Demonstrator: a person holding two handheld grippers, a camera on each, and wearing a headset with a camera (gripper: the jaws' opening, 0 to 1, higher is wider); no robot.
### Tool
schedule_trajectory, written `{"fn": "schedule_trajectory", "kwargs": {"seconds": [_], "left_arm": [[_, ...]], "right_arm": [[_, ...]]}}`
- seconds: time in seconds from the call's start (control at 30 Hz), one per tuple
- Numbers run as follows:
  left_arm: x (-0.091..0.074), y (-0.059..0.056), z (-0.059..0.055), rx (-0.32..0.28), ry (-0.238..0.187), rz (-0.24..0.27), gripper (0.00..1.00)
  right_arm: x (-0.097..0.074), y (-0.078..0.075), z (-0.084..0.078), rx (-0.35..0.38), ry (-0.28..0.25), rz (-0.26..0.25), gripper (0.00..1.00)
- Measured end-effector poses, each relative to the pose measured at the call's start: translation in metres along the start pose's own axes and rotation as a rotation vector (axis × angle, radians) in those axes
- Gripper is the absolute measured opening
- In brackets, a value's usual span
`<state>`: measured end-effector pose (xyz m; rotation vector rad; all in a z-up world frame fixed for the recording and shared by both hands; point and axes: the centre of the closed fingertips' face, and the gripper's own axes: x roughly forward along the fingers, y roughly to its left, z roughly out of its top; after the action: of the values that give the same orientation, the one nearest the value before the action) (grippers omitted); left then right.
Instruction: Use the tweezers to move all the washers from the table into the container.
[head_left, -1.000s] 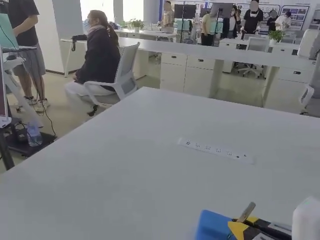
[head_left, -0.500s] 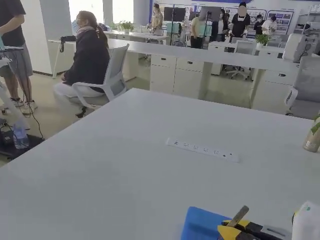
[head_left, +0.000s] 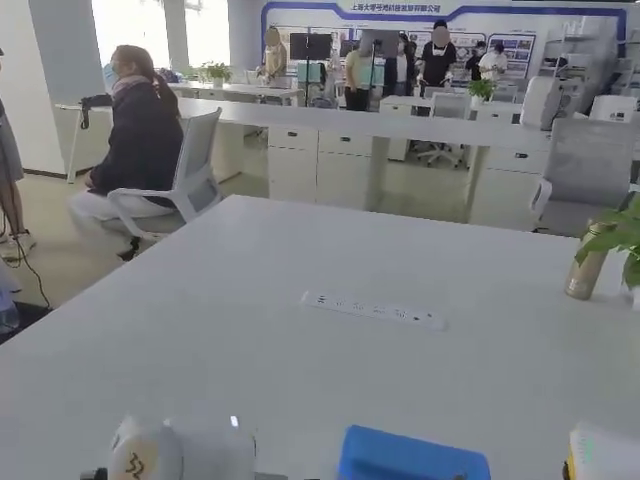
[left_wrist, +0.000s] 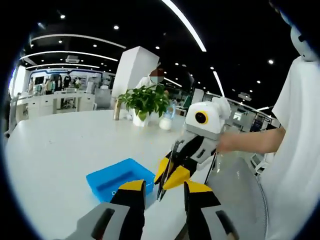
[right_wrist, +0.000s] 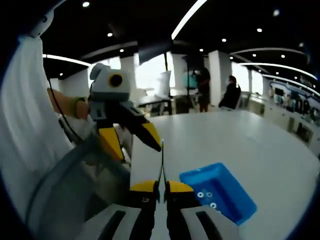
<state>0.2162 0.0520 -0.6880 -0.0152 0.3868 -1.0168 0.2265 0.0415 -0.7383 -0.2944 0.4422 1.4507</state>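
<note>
White matt worktop (head_left: 250, 340): wide and flat. The work sits at its near edge, close to you.
Blue rectangular plastic container (head_left: 410, 455): it lies flat by the near edge with its open side up, close to both grippers.
Your left gripper (left_wrist: 163, 186), with yellow-tipped black jaws on a white body: the jaws are spread with nothing between them, and it faces the other tool.
Your right gripper (right_wrist: 161, 187), of the same build: the jaws are pressed together on the handle end of the tweezers.
Thin dark metal tweezers (right_wrist: 162, 157): they run straight out from the right gripper. The tip is close to a jaw tip of the left gripper, and you cannot tell whether they touch. The tip is too fine to show whether it carries anything.
Small silvery ring washers (right_wrist: 200, 194): at least three lie on the container's floor, toward one corner. The transfer looks late or finished, with you between picks. Next, lower your head and check the worktop along its near edge. If any ring is left, bring the tweezers down flat beside it, nip its rim and lift it over the container's wall.
</note>
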Motion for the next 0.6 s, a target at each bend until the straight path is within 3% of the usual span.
{"fn": "schedule_trajectory", "kwargs": {"seconds": [0.13, 0.3, 0.37, 0.47, 0.6], "left_arm": [[0.011, -0.011, 0.002, 0.049, 0.054, -0.083, 0.18], [0.020, -0.027, 0.008, 0.089, 0.064, -0.154, 0.09], [0.022, -0.032, 0.007, 0.098, 0.088, -0.193, 0.05], [0.026, -0.033, 0.003, 0.140, 0.131, -0.204, 0.03], [0.029, -0.036, 0.006, 0.147, 0.134, -0.226, 0.06]], "right_arm": [[0.002, 0.010, -0.008, -0.046, 0.047, 0.030, 0.03], [0.000, 0.016, -0.016, -0.078, 0.091, 0.056, 0.03], [0.001, 0.017, -0.019, -0.092, 0.106, 0.062, 0.03], [0.002, 0.019, -0.023, -0.109, 0.123, 0.078, 0.03], [0.004, 0.023, -0.025, -0.142, 0.154, 0.089, 0.03]]}}
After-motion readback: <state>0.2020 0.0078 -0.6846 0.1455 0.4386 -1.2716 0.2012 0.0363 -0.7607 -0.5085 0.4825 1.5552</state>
